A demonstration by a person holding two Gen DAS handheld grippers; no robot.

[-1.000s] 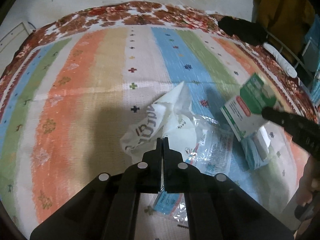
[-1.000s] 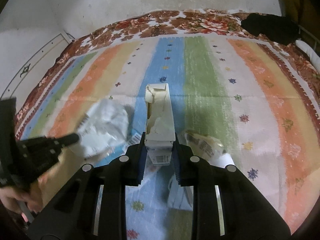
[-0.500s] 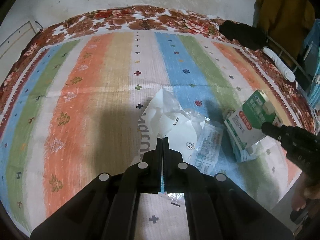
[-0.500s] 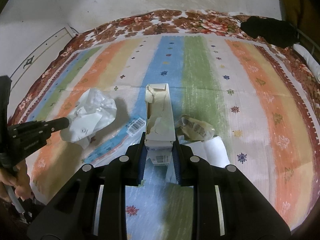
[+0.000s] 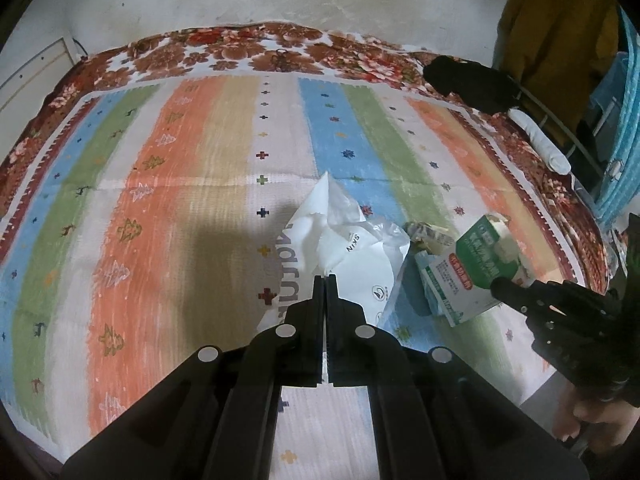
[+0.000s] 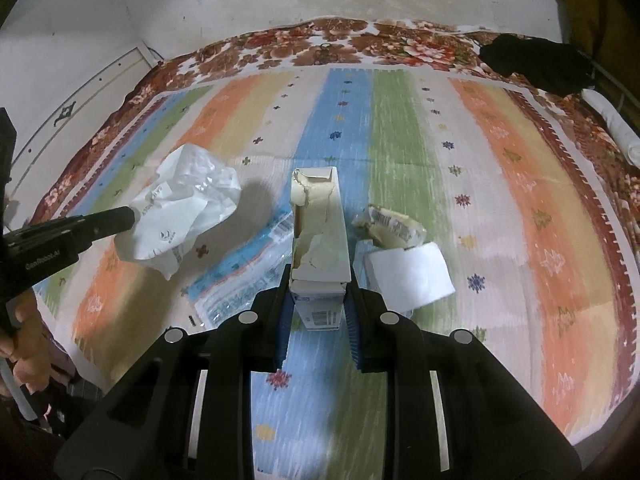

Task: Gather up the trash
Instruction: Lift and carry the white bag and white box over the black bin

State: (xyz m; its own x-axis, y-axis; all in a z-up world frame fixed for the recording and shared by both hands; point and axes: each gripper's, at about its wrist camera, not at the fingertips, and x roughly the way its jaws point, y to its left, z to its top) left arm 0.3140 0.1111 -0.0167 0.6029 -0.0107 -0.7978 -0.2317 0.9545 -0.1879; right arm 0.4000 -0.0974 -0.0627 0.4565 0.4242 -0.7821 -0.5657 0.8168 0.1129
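Note:
My left gripper is shut on a crumpled white plastic bag with grey lettering, lifted off the striped blanket. The right wrist view shows that bag hanging from the left gripper's fingertips at the left. My right gripper is shut on a torn green-and-white carton, its ripped top pointing away from me. In the left wrist view the carton is at the right, held above the blanket by the right gripper's fingertips.
On the blanket lie a clear wrapper with blue print, a crumpled yellowish wrapper and a white folded paper. A black cloth and a white roll sit at the far right edge. A wall stands behind.
Both grippers have risen and pulled back with their loads. The white bag has come away from the clear wrapper, and more of the blanket shows in both views.

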